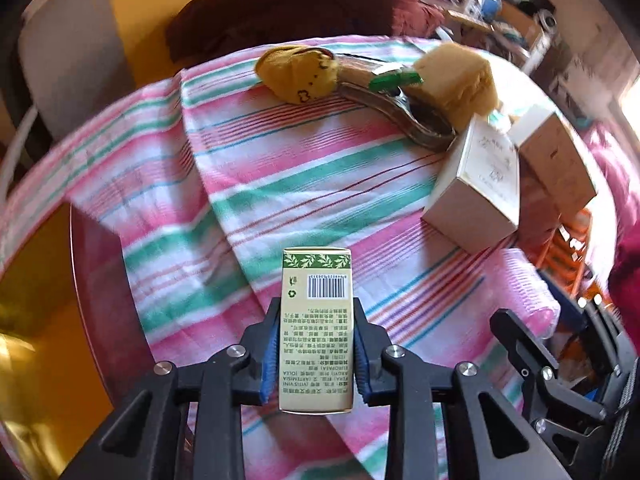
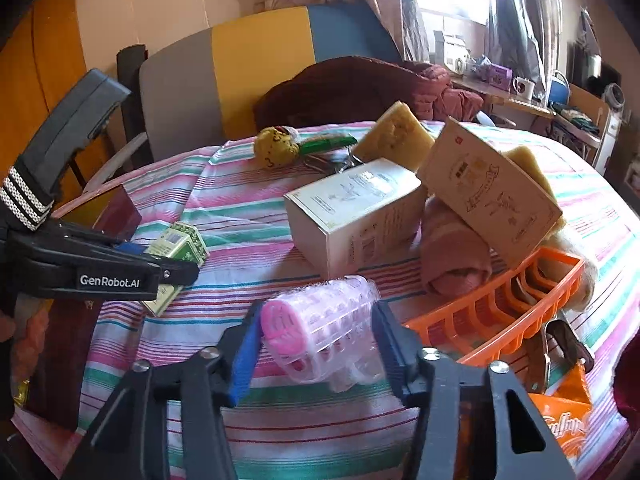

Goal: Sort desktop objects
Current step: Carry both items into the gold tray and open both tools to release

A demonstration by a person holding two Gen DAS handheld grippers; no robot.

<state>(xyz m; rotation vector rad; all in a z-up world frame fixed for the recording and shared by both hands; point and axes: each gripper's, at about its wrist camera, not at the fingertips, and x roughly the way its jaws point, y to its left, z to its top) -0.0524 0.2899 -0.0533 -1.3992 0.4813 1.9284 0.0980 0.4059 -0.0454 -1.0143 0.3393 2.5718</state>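
Left wrist view shows the left gripper [image 1: 316,356] clamped on a small green-and-cream carton [image 1: 317,320], blue pads pressing its long printed sides, just above the bench's striped cloth [image 1: 280,168]. Beyond it lie a yellow knitted pouch [image 1: 298,74], a curved metal tool [image 1: 400,108], a pale sponge block [image 1: 456,80] and two white cardboard boxes [image 1: 476,184] leaning together. Right wrist view has the right gripper [image 2: 316,340] with its jaws either side of a pink ribbed plastic roller pack [image 2: 320,328] wrapped in clear film; whether the pads press it I cannot tell. An orange slatted plastic basket [image 2: 500,308] sits close on the right, a rolled pink towel [image 2: 456,256] behind.
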